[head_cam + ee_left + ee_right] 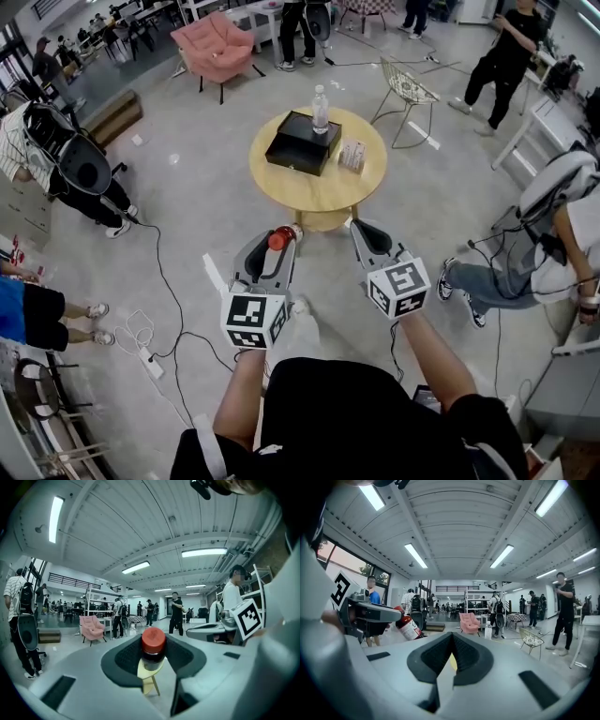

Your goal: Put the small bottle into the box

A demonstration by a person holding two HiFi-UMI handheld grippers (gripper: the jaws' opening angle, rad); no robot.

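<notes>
The lower body of the small bottle [153, 649] is hidden between the dark pads of the left gripper [277, 246], by which it is clenched. Its label is too small to be read. Whether the black box [302, 142] is open cannot be told.

A red cap and a dark body are shown, with a pale label seen from the right gripper view. The bottle is held over the floor, well apart from the box.

The jaws of the right gripper [452, 641] are pressed together on nothing.

The box is set on a round wooden table [319, 192], beside a clear water bottle [321, 110]. A pink armchair [217, 45] and cables are seen on the grey floor.
</notes>
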